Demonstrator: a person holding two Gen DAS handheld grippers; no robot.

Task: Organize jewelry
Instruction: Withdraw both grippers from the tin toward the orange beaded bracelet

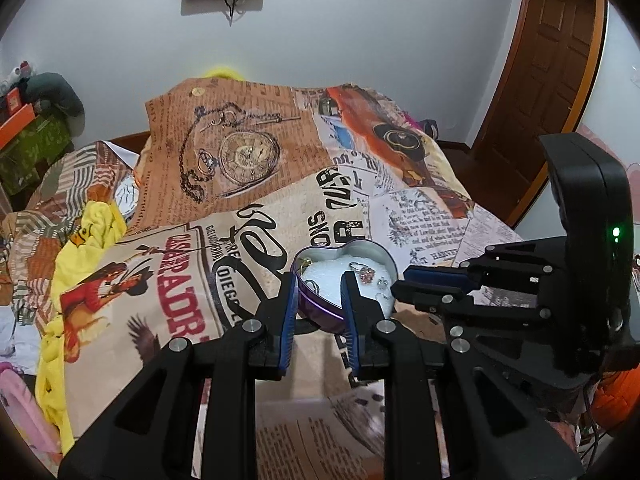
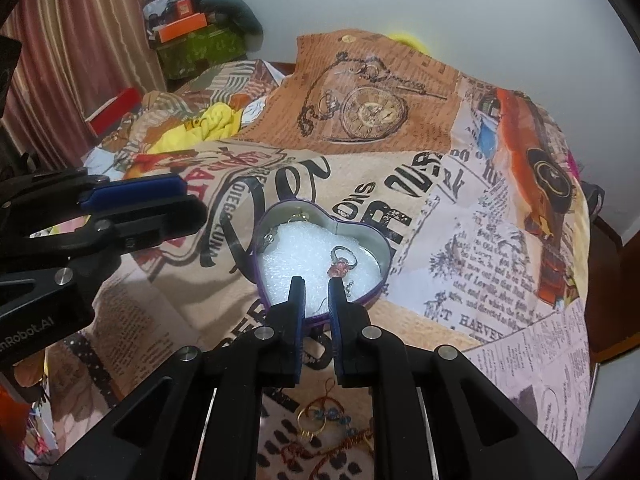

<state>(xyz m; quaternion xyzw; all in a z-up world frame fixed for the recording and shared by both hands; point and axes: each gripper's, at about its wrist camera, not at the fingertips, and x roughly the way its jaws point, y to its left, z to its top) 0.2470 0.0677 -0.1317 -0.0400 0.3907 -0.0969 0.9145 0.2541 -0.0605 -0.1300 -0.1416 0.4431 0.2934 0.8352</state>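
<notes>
Loose jewelry (image 2: 320, 426): at 6 o'clock in the right wrist view, below the jaws; gold rings, blue beads and red cord lying tangled on the printed bedspread (image 2: 500, 264). Risk: snagging one strand and dragging the rest.

Right gripper (image 2: 316, 292): jaws parted by a narrow gap, nothing between them, tips over the near rim of the tin.

Left gripper (image 1: 318, 280): jaws apart, empty, straddling the near wall of the tin.

Heart-shaped tin (image 2: 384, 248): centre of view, on soft bedding; white padding inside. Risk: tipping if either fingertip presses the rim.

Ring with pink stone (image 2: 340, 264): on the padding at 1 o'clock from the right fingertips. Risk: knocked out by a careless drop.
</notes>
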